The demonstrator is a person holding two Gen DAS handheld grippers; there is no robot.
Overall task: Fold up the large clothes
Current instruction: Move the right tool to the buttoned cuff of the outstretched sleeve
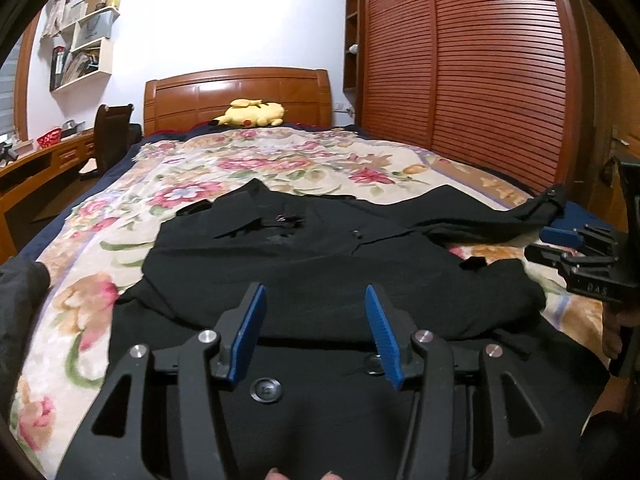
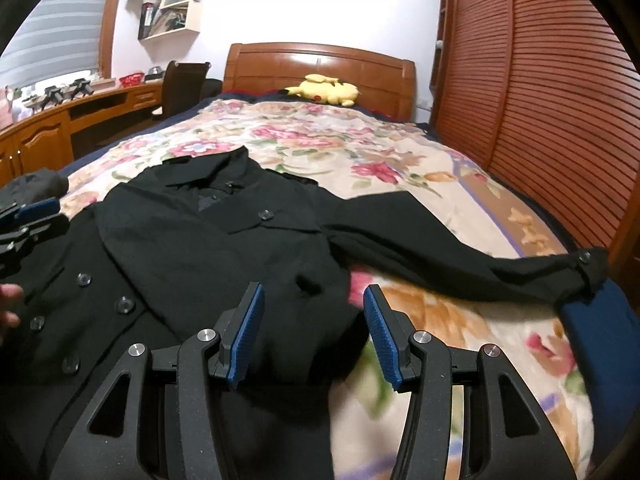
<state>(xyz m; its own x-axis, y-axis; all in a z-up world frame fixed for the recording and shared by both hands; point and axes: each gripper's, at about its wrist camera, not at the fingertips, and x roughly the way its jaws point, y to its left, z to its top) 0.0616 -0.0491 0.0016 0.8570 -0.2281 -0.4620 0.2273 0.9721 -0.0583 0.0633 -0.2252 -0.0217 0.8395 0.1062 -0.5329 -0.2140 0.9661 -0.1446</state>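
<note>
A large black buttoned coat [image 1: 320, 264] lies spread on the flowered bedspread [image 1: 120, 216], collar toward the headboard. One sleeve [image 2: 460, 240] stretches out to the right edge of the bed. My left gripper [image 1: 316, 300] is open and empty just above the coat's lower front. My right gripper [image 2: 312, 300] is open and empty over the coat's right edge, where cloth meets bedspread [image 2: 440, 320]. The right gripper also shows at the right in the left wrist view [image 1: 560, 244], and the left gripper at the left edge in the right wrist view [image 2: 36, 216].
A yellow plush toy [image 1: 254, 114] lies by the wooden headboard [image 1: 240, 92]. A slatted wooden wardrobe [image 1: 480, 80] runs along the right side of the bed. A desk [image 2: 60, 120] and a dark chair [image 1: 112, 136] stand to the left, with wall shelves [image 1: 84, 40] above.
</note>
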